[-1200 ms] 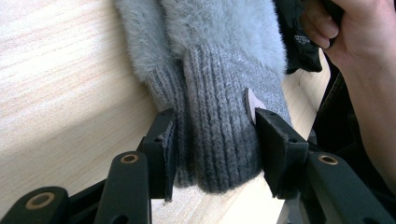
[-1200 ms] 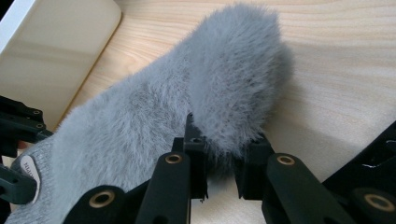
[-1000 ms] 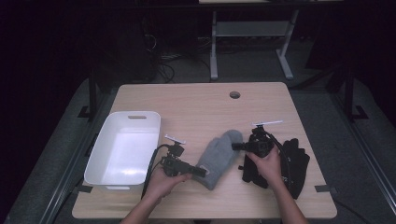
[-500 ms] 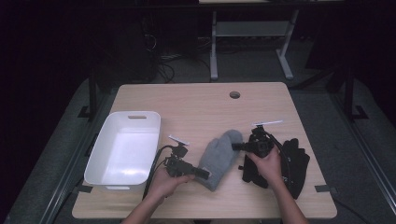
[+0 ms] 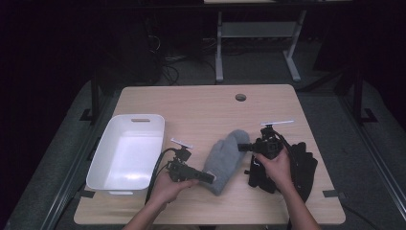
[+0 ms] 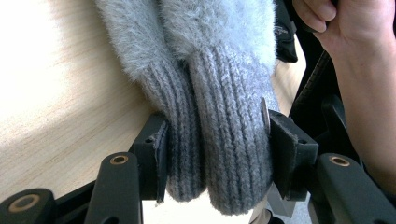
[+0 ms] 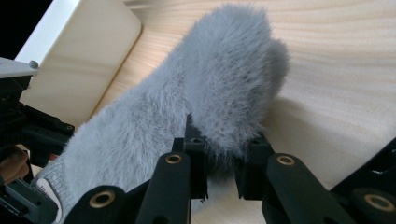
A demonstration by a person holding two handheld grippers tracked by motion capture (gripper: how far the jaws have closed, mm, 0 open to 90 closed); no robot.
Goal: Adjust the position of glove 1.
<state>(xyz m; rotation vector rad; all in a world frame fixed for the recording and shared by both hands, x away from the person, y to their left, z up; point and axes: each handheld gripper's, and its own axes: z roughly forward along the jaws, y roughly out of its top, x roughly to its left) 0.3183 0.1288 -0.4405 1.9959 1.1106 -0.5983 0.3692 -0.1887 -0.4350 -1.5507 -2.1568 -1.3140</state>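
My two grippers are matte black all over. The left gripper point(image 5: 203, 178) trails a black cable point(image 5: 155, 167) that loops from its body, and a small pale grey three-cornered plate point(image 5: 181, 143) stands on top on a short post. The right gripper point(image 5: 244, 147) carries the same kind of plate point(image 5: 276, 123), long and thin from the high view. In the left gripper view each jaw arm is a chunky black bar with a brass-coloured ringed screw hole, and the fingers point(image 6: 153, 158) end in flat dark grey pads with slightly worn edges. The right gripper view shows matching brass rings and squared black fingers point(image 7: 194, 161). My forearms are bare, with no sleeves visible.
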